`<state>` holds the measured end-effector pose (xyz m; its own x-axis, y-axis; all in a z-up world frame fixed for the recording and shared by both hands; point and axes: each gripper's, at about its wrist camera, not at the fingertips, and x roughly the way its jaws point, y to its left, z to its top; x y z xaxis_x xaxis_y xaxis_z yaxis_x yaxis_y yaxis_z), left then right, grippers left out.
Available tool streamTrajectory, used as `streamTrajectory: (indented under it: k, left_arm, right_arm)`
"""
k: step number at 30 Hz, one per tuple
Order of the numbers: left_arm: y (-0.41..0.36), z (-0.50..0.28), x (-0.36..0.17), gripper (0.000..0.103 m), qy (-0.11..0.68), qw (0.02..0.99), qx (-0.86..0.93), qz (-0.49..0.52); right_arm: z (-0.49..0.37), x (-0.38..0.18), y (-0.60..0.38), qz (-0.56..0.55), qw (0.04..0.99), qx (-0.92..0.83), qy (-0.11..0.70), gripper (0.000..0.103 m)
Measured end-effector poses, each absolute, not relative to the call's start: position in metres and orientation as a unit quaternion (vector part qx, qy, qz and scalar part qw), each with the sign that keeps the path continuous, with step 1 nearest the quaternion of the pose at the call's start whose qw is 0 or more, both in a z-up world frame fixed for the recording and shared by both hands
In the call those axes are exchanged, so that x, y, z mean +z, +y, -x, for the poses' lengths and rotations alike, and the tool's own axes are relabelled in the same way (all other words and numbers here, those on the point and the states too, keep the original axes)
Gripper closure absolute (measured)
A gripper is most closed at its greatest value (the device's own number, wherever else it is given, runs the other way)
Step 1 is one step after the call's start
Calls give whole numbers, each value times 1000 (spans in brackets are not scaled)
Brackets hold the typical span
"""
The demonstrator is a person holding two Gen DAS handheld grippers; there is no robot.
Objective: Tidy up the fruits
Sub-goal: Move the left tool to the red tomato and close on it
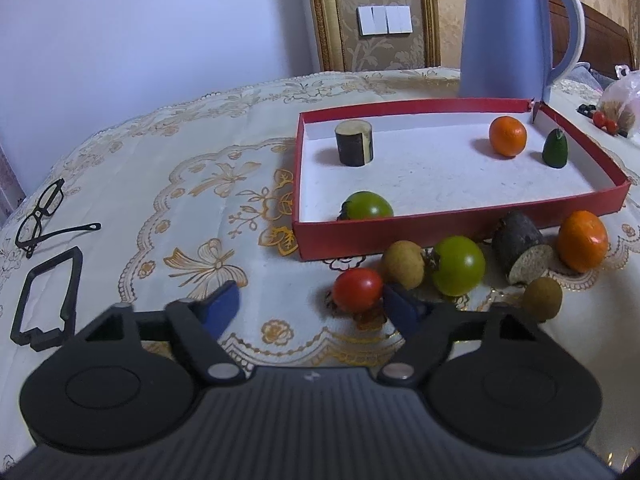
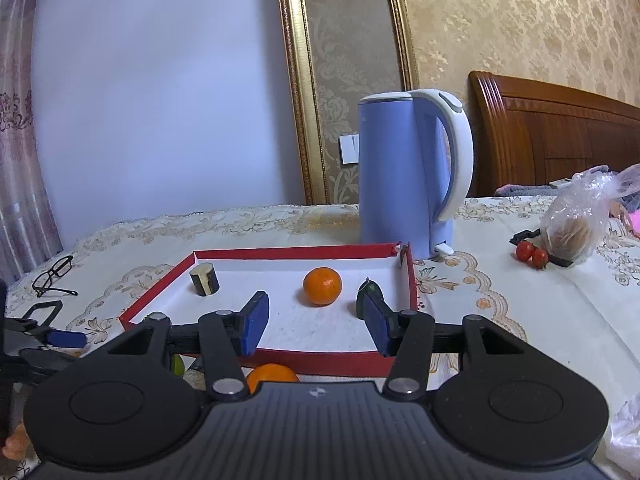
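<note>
Left gripper (image 1: pixel 310 310): jaws apart, empty, low over tabletop (image 1: pixel 160 184); red tomato (image 1: pixel 357 289) just beside its right pad. Right gripper (image 2: pixel 316 326): half open, empty, over red tray (image 2: pixel 320 362). Inside tray: orange (image 2: pixel 322 286), dark cylinder (image 2: pixel 204 279).

1. We see a plain pale lilac wall (image 2: pixel 160 100) behind the table
2. Beside it runs a gilt frame (image 2: pixel 296 80) around damask wallpaper (image 2: pixel 520 20)
3. White wall switches (image 1: pixel 386 20) sit on that panel
4. A carved wooden headboard (image 2: pixel 560 132) stands at the right
5. A patterned curtain (image 2: pixel 16 120) hangs at the far left
6. A cream embroidered tablecloth (image 1: pixel 160 160) covers the table
</note>
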<state>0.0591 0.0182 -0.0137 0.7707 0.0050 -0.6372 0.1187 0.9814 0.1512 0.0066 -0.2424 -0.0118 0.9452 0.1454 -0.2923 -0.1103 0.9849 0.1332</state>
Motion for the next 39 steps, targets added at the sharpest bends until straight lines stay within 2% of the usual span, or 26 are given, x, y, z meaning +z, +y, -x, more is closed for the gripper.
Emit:
streamTrajectory:
  k: [2,15,18,20,21,39]
  left_arm:
    - [21,-61,-15,43,341,936,-29,-85]
    - [32,-72,-15,47,347,936,-49,-36]
    - [32,-75,-15,61,348,935,-57,-27]
    - [31,-76,-14,77,347,935,-62,-23]
    - [31,-76,-14,80,348,935,-64,-23]
    - [43,-45,11,80,302,952,-38,-32]
  right_arm:
    - [-5,-12,-242,-58,984,68,151,51]
    - [4,-18,-239,-64,983,73,155,51]
    - [5,-20,-240,-66,983,71,158,51]
    - [6,-22,-241,-68,982,69,160,51]
    - [6,-22,-241,-69,982,69,160,51]
    - [7,-33,-242,-56,980,60,183,51]
